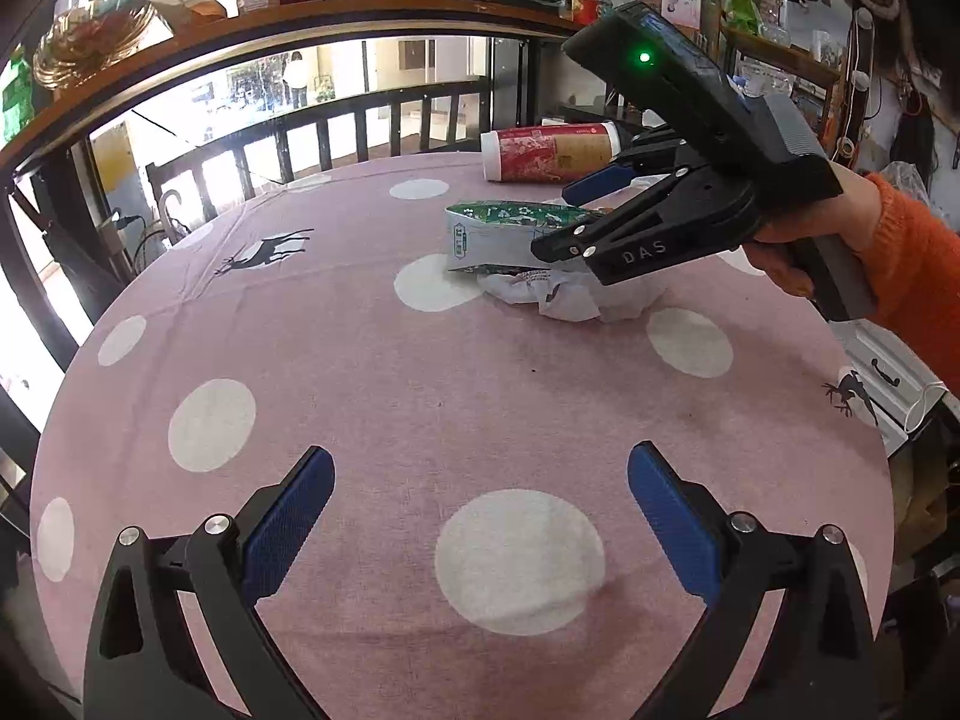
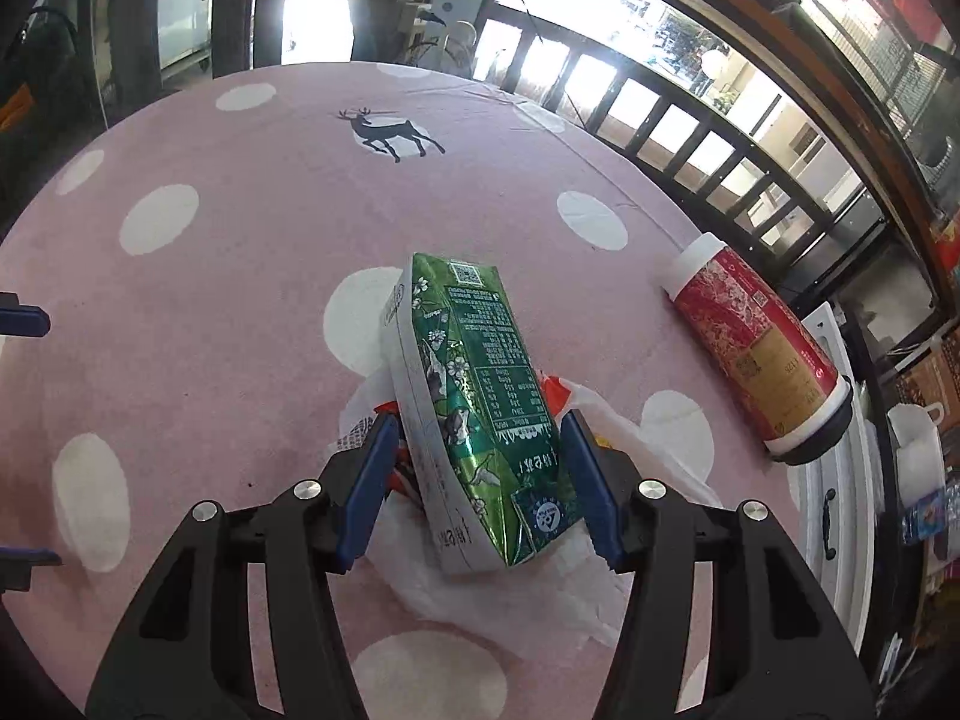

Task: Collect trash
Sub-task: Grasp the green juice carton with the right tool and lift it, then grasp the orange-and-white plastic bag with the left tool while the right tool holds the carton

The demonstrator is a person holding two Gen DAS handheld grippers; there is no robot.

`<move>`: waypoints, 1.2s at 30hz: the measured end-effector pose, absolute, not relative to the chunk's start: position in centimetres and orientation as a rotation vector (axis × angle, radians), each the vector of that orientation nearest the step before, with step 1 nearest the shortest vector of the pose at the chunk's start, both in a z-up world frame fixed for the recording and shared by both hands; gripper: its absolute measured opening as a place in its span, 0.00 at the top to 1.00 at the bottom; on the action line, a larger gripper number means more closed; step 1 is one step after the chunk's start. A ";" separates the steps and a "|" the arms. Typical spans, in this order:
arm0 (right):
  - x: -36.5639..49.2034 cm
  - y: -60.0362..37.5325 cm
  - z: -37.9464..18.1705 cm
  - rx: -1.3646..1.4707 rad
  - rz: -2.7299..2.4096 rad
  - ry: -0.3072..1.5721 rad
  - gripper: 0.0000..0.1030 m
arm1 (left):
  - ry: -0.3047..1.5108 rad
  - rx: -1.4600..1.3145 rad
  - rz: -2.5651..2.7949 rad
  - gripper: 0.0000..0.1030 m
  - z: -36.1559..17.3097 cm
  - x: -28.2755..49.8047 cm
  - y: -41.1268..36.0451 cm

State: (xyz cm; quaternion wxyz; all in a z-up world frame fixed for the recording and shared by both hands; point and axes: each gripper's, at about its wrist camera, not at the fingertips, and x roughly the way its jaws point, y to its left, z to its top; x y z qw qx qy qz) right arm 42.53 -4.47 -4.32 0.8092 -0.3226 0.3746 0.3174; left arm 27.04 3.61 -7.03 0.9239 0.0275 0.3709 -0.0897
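A green and silver drink carton [image 2: 474, 396] sits between the blue pads of my right gripper [image 2: 480, 438], which is shut on it and holds it just above a crumpled white plastic bag [image 2: 540, 594] on the pink tablecloth. The carton [image 1: 504, 234] and the bag [image 1: 564, 294] also show in the left wrist view, with my right gripper [image 1: 576, 210] around the carton. A red cylindrical canister [image 2: 756, 354] with a white cap lies on its side to the right; it also shows in the left wrist view [image 1: 552, 151]. My left gripper [image 1: 480, 516] is open and empty, over the near part of the table.
The round table [image 1: 360, 360] has a pink cloth with white dots and deer prints. A dark railing [image 1: 360, 126] and a wooden shelf [image 1: 300, 24] with jars stand behind it. A white cabinet [image 2: 834, 480] stands at the table's right edge.
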 end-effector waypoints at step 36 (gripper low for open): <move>37.1 -17.8 2.5 -0.323 0.507 0.652 0.46 | 0.864 0.186 -0.373 0.12 -8.7 38.3 -4.9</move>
